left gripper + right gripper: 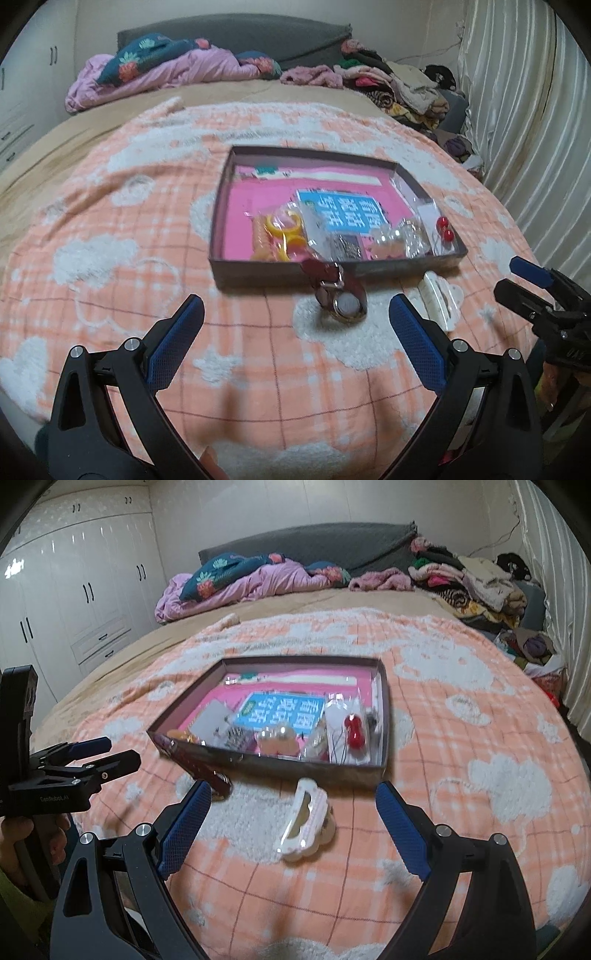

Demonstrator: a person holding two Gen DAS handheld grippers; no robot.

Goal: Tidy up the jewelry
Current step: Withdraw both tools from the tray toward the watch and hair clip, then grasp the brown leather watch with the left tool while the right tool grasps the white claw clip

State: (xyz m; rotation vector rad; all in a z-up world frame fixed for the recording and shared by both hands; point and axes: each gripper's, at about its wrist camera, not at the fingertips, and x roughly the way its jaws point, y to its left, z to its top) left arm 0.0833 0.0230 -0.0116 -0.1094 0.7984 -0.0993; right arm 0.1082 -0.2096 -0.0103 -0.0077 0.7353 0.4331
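Spread fingers (402, 823) flank the hair clip (308, 821), near the box (382, 766) edge.

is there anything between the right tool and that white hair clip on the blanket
Nothing visible. The right tool is open, and the white hair clip lies on the blanket straight ahead between its fingers, with only bare blanket before it. The box sits just behind the clip.

My left view: watch (341, 295) strap end blurred against box (258, 271) front wall. Bagged pieces (332, 236) inside too smeared to name. My right gripper (532, 280) cut off at 3 o'clock. My right view: watch (218, 784) half hidden behind my left finger (184, 827), 9 o'clock.
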